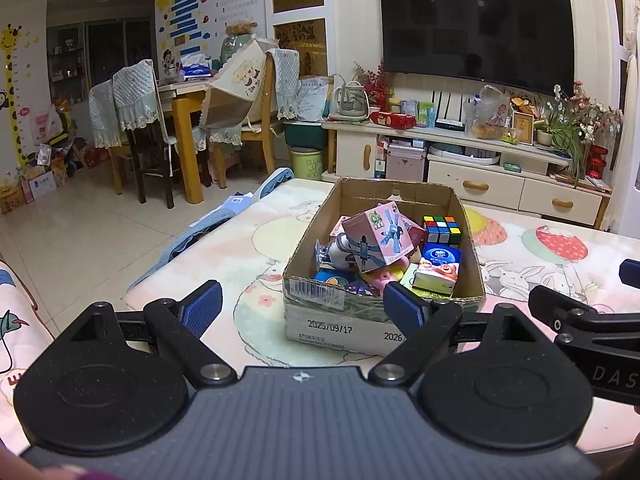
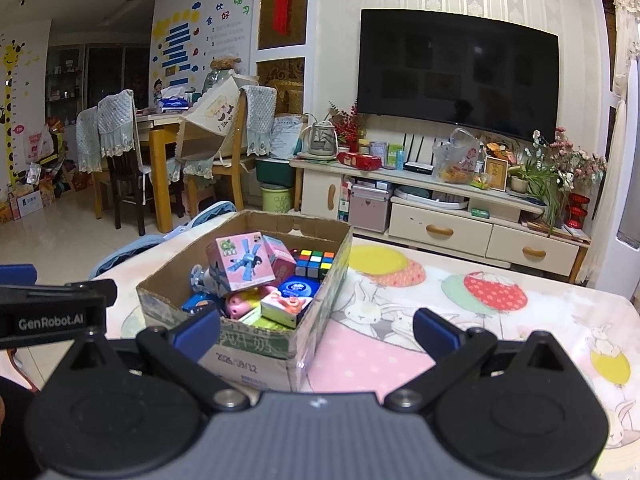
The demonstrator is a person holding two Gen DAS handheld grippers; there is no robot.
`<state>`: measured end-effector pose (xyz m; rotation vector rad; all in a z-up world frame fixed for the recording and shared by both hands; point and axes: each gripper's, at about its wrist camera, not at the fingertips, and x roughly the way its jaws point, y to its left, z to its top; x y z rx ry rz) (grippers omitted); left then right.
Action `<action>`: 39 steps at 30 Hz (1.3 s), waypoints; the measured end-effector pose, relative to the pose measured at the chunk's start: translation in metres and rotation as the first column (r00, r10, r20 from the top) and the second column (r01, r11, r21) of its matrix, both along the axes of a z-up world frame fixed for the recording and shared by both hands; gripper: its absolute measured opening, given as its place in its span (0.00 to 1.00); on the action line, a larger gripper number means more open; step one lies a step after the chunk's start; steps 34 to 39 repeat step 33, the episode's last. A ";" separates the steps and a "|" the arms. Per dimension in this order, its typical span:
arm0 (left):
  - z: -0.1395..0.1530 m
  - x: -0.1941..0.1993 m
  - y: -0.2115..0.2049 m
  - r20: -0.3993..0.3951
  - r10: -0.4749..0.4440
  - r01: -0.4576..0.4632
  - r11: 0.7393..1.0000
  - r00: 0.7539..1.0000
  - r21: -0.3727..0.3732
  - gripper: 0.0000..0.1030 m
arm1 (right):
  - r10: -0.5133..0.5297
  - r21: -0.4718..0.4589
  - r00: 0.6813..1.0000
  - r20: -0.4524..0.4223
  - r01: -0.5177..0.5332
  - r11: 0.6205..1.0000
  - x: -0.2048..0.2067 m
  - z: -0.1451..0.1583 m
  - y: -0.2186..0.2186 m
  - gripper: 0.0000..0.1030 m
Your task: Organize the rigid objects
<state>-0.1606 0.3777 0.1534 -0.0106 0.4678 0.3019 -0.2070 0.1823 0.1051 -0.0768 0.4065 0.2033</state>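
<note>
Cardboard box (image 1: pixel 384 312), open-topped, stands on the table (image 1: pixel 256 248) with its rabbit-and-balloon cloth, at 12 o'clock of the left tongs (image 1: pixel 308 308) and between 11 and 12 o'clock of the right tongs (image 2: pixel 316 330). Contents, heaped: pink carton (image 1: pixel 378 238) uppermost and tilted; puzzle cube (image 1: pixel 442 230) at the box's 1 o'clock corner; tissue pack (image 1: pixel 436 276) with a cartoon bear print at its 4 o'clock side; a blue round-faced item (image 2: pixel 298 286); a pink toy (image 2: pixel 236 306); other pieces partly buried and not identifiable. Handling, by judgement: cartons and cube look light and stiff, flat faces suit a pinch across opposite sides; the carton could dent under a hard squeeze; the tissue pack looks soft-wrapped and may yield. Both tongs stand apart, holding nothing. Left wrist view shows the box's near wall square-on with printed dates, and part of the right tool at 3 o'clock. Right wrist view shows the box's corner, its right wall, and bare cloth at 1 to 3 o'clock.
</note>
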 end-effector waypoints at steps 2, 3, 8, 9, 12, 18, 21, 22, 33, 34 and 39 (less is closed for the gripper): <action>0.000 0.000 -0.001 -0.001 0.003 -0.003 1.000 1.000 -0.001 1.00 | -0.001 0.002 1.000 -0.001 0.001 1.000 0.000 -0.001 -0.001 0.99; 0.000 -0.001 -0.001 -0.001 0.005 -0.005 1.000 1.000 0.000 1.00 | -0.001 0.003 1.000 -0.003 0.001 1.000 0.001 -0.001 -0.002 0.99; -0.001 -0.001 -0.004 -0.011 -0.002 0.002 1.000 1.000 0.006 1.00 | -0.001 0.005 1.000 -0.009 0.001 1.000 0.002 -0.004 -0.004 0.99; -0.001 -0.002 -0.005 -0.012 -0.003 0.003 1.000 1.000 0.007 1.00 | -0.001 0.006 1.000 -0.010 0.001 1.000 0.002 -0.004 -0.004 0.99; -0.001 -0.003 -0.006 -0.015 -0.007 0.007 1.000 1.000 0.006 1.00 | -0.002 0.008 1.000 -0.012 0.002 1.000 0.003 -0.004 -0.005 0.99; -0.002 -0.003 -0.010 -0.032 -0.017 0.018 1.000 0.999 0.013 1.00 | -0.004 0.012 1.000 -0.015 0.004 1.000 0.004 -0.005 -0.007 0.99; -0.002 -0.003 -0.013 -0.041 -0.023 0.024 0.999 0.999 0.023 1.00 | -0.005 0.017 1.000 -0.016 0.005 1.000 0.005 -0.007 -0.009 0.99; -0.003 -0.003 -0.014 -0.042 -0.027 0.029 0.999 0.999 0.025 1.00 | -0.005 0.018 1.000 -0.016 0.005 1.000 0.005 -0.007 -0.009 0.99; -0.003 0.006 -0.045 -0.048 -0.134 0.135 0.991 0.990 0.018 1.00 | -0.080 0.074 0.997 -0.003 0.080 0.994 0.014 -0.016 -0.045 0.99; -0.003 0.006 -0.045 -0.048 -0.134 0.135 0.991 0.990 0.018 1.00 | -0.080 0.074 0.997 -0.003 0.080 0.994 0.014 -0.016 -0.045 0.99; -0.003 0.006 -0.045 -0.048 -0.134 0.135 0.991 0.990 0.018 1.00 | -0.080 0.074 0.997 -0.003 0.080 0.994 0.014 -0.016 -0.045 0.99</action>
